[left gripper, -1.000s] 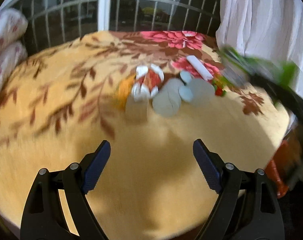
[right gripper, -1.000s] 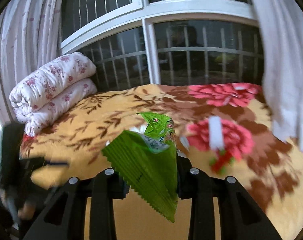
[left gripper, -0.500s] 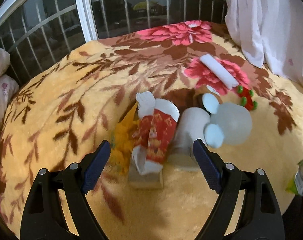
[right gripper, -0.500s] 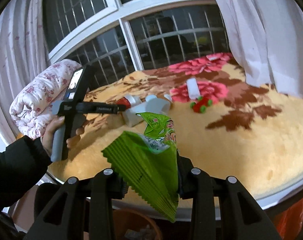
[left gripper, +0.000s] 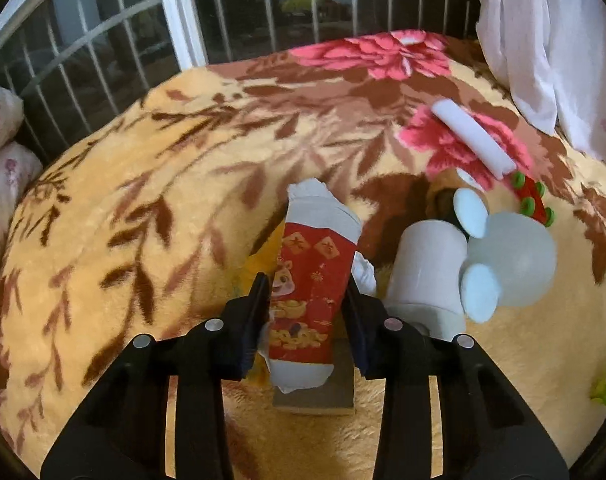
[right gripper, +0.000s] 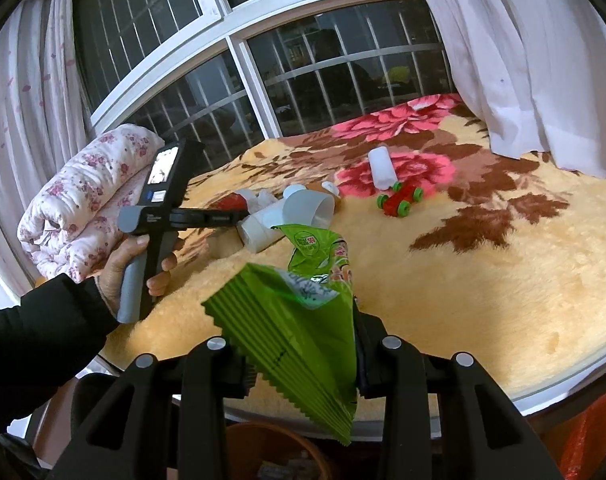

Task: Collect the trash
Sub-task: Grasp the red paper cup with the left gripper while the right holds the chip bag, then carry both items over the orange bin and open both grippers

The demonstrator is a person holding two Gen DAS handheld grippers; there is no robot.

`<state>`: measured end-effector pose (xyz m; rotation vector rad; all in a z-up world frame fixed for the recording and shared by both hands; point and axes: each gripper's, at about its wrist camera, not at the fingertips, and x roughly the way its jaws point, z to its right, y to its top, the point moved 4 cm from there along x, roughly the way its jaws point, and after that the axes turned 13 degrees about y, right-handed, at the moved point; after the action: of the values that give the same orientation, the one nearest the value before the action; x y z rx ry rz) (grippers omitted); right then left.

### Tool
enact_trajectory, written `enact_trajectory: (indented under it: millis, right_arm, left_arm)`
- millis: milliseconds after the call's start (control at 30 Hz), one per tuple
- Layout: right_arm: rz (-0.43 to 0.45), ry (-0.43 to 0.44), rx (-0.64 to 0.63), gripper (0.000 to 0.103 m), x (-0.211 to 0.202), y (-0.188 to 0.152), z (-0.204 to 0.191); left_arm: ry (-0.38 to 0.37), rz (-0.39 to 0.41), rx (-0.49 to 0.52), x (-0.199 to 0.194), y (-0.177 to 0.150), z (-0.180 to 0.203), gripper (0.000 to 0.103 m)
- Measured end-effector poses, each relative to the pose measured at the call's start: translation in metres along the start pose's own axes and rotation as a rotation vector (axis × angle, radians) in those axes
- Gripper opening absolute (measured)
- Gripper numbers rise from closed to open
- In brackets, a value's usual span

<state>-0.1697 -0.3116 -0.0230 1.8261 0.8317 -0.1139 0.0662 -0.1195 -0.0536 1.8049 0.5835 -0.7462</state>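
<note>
So the whole bed (right gripper: 483, 280) is under that yellow flowered blanket, junk piled mid-frame. Left gripper (left gripper: 307, 312) just squeezed its jaws onto the red paper packet (left gripper: 315, 276), lower centre; I'd lift straight up so the white cup (left gripper: 423, 272) beside it doesn't tip. Right gripper (right gripper: 303, 360) jaws are clamped on a green snack bag (right gripper: 295, 320). Only the right view shows the basket (right gripper: 263, 452) below, bottom centre.

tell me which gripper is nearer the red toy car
Left. The left gripper sits among the trash beside the red toy car; the right gripper hangs off the bed's edge.
</note>
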Motion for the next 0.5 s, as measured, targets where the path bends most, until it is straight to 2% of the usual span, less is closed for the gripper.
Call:
enact_trajectory:
  millis: [167,367,400,500]
  right_arm:
    - [-0.003,-0.013,-0.003,0.036,0.004,0.0,-0.004]
    - [0.002,0.004,-0.008,0.036,0.0,-0.002,-0.018]
    - [0.008,0.007,-0.012,0.035,-0.003,-0.001,-0.022]
    - [0.024,0.007,-0.041,0.035,-0.013,0.001,-0.035]
  left_arm:
    - [0.023,0.067,-0.002,-0.032,0.0,-0.002,0.035]
    - [0.104,0.152,-0.027,-0.077,0.002,-0.014,0.035]
    - [0.095,0.164,-0.038,-0.086,0.002,-0.017,0.035]
    - [0.006,0.184,-0.1,-0.119,-0.007,-0.028,0.035]
